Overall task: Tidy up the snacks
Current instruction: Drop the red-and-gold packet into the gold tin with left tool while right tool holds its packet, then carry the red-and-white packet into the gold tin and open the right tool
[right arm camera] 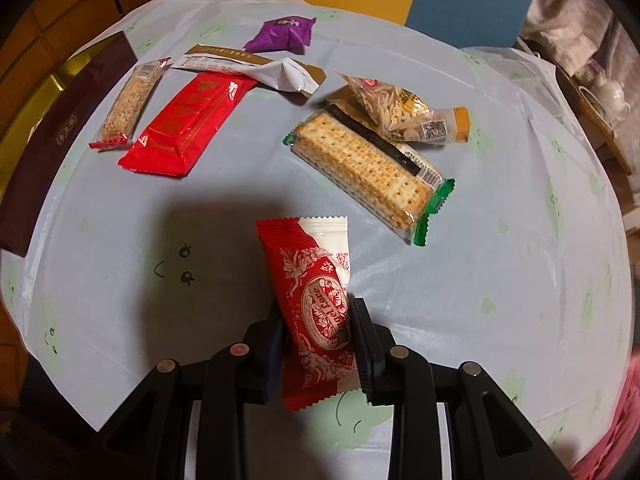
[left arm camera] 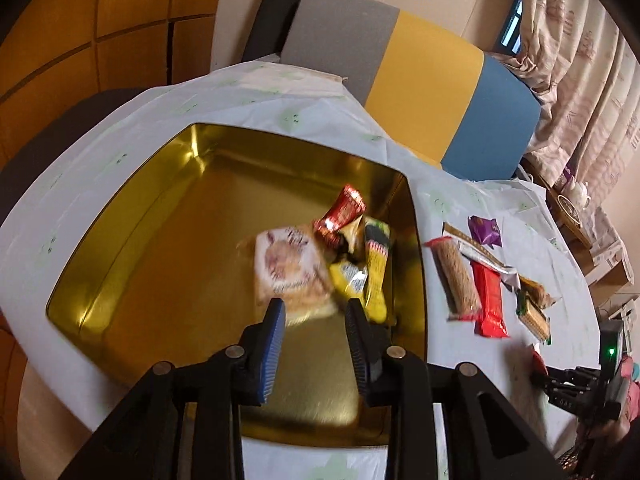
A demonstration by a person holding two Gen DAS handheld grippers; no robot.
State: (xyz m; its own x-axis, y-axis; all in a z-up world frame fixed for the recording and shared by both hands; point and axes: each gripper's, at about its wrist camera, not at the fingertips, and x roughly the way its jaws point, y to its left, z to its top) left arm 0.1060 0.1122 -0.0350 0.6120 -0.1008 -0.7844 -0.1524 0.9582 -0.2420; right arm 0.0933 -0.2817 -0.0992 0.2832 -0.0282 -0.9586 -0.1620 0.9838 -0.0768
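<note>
Snacks in assorted wrappers lie in two groups. Left wrist view: the left gripper [left arm camera: 315, 312] hovers over a shallow gold metal tray [left arm camera: 132, 240] with its blue-padded jaws parted and nothing between them; directly ahead of its tips, inside the tray, sit a blurred pale square packet printed with an animal face [left arm camera: 290, 270], a yellow wrapper [left arm camera: 376, 276] and a red foil cone-shaped packet [left arm camera: 340, 216]. To the right of this claw, outside the tray on the pale blue tablecloth [left arm camera: 120, 152], lie a clear-wrapped cereal bar [left arm camera: 458, 280] and a red foil bar [left arm camera: 489, 300]. Right wrist view: the right gripper [right arm camera: 316, 320] has its jaws closed against the sides of a red-and-white patterned sachet [right arm camera: 320, 312], which projects forward above the cloth. Ahead and to the right lies a clear pack of square crackers with green ends [right arm camera: 368, 168], a bag of pale seeds [right arm camera: 404, 110] overlapping its far end; ahead and to the left lie the red foil bar [right arm camera: 188, 124], the cereal bar [right arm camera: 128, 104], a white-and-gold sachet [right arm camera: 256, 68] and a purple packet [right arm camera: 282, 34].
</note>
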